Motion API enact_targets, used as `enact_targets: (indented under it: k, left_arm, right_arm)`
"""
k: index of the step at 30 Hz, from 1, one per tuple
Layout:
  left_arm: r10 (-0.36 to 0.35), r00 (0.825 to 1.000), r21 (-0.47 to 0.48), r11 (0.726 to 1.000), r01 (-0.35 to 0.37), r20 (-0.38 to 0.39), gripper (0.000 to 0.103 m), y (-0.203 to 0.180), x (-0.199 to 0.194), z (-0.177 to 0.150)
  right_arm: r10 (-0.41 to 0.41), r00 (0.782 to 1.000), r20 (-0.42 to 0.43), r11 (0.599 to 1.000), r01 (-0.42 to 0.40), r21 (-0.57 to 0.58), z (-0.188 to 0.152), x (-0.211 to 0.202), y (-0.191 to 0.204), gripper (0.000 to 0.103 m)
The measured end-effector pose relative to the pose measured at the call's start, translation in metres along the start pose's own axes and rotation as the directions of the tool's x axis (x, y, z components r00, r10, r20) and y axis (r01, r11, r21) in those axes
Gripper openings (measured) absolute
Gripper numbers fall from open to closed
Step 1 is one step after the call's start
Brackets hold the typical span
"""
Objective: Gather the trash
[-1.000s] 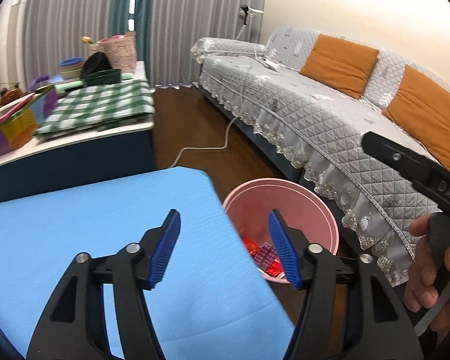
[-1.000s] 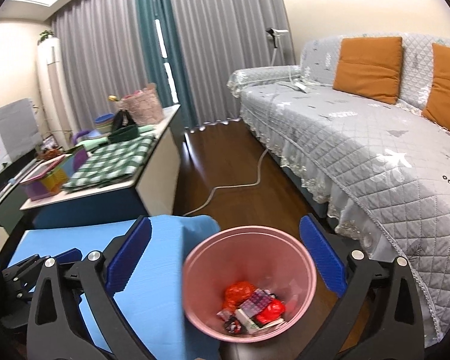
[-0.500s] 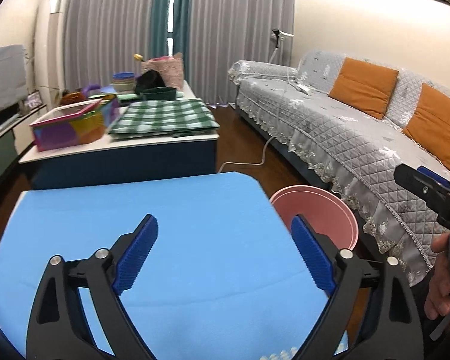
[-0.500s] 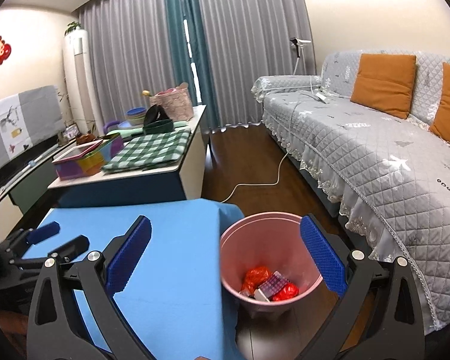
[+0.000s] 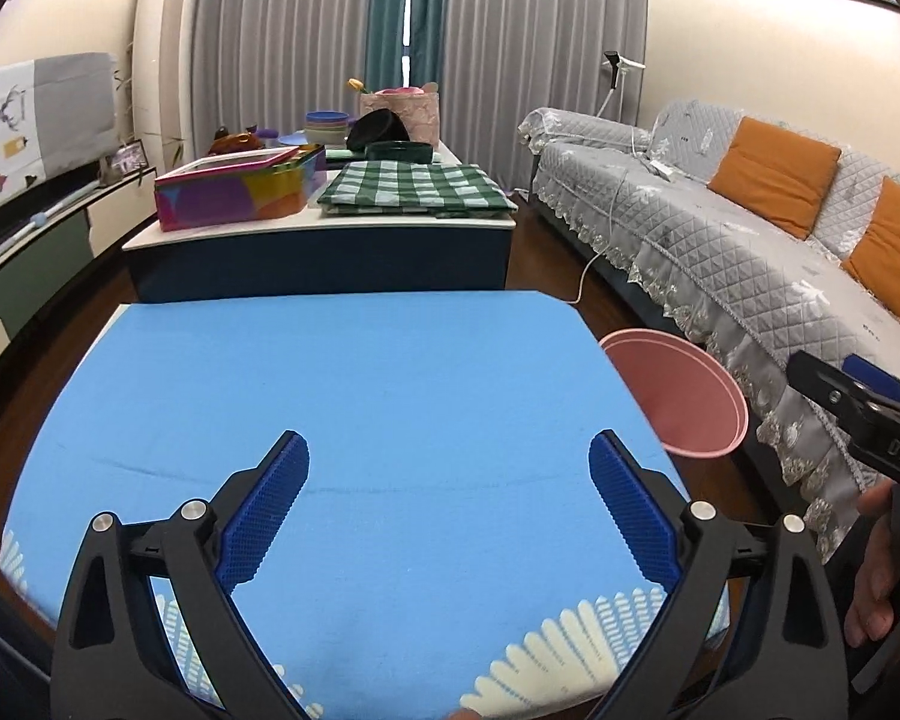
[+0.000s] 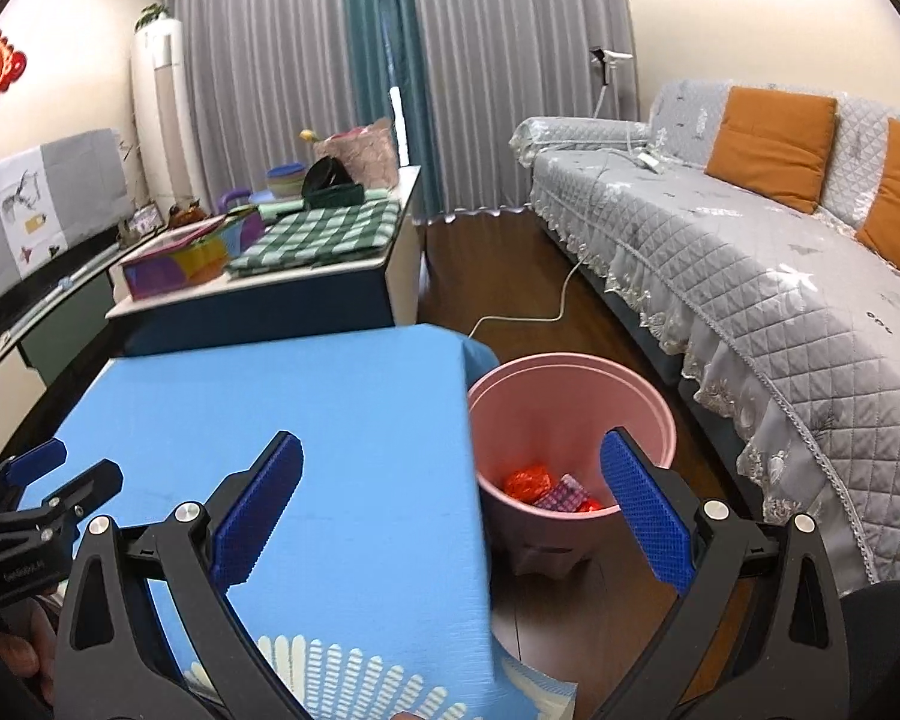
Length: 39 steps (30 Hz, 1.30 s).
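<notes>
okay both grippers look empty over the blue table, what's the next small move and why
Probably sweep the left gripper across the blue tablecloth hunting leftover trash: both it and the right gripper are open and empty, wrappers already lie in the pink bin.

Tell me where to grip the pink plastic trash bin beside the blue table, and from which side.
Grip the pink plastic trash bin by its thin rim, on the arc away from the blue-covered table, coming from above. It stands upright with its mouth open, and its walls look too wide for the fingers to span. One finger goes inside, clear of the wrappers at the bottom.
</notes>
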<state>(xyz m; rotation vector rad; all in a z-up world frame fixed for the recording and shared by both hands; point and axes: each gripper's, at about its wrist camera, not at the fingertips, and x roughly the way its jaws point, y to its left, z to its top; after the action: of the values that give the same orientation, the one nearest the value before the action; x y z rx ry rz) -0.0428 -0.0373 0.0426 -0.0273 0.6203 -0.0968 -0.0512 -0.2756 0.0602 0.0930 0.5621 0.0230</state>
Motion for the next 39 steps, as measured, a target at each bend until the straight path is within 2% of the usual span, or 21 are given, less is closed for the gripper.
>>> enact_targets:
  k: [9,24,39]
  left_arm:
    - [0.041,0.999,-0.041,0.998,-0.042,-0.025,0.095,0.013,0.011,-0.009]
    - [0.054,0.998,-0.071,0.996,-0.057,-0.036,0.095,0.018,0.026,-0.007]
    - [0.058,0.997,-0.07,0.996,-0.061,-0.045,0.095,0.022,0.032,-0.007]
  right_arm:
    - [0.004,1.0,-0.02,0.998,-0.005,-0.055,-0.008,0.014,0.024,0.098]
    - [-0.02,0.999,-0.035,0.996,0.017,-0.083,-0.011,0.031,0.029,0.098]
    - [-0.008,0.999,-0.045,0.997,0.004,-0.083,-0.01,0.037,0.033,0.098]
